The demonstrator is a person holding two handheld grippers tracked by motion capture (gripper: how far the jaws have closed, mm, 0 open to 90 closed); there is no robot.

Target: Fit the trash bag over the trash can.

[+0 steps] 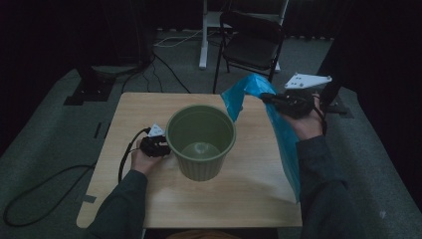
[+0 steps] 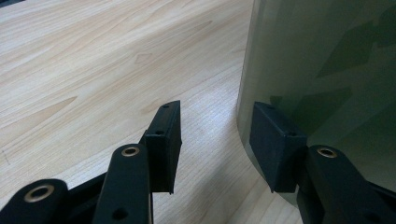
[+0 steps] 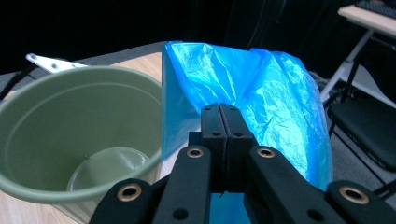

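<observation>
A round green bin (image 1: 200,142) stands empty and upright in the middle of the wooden table (image 1: 239,191). My left gripper (image 1: 164,146) rests low at the bin's left side. Its jaws stand open (image 2: 215,135), one pad over the bare table (image 2: 93,60), the other against the outside of the bin wall (image 2: 327,60). My right gripper (image 1: 266,98) is raised to the right of the bin and shut (image 3: 226,116) on a thin blue plastic bag (image 3: 261,88). The bag (image 1: 283,134) hangs from it down past the table's right edge, beside the bin (image 3: 70,116).
A black folding chair (image 1: 251,45) and a white desk leg (image 1: 204,35) stand on the floor beyond the table. Cables (image 1: 50,194) trail over the grey carpet at the left. The table's front half has bare wood.
</observation>
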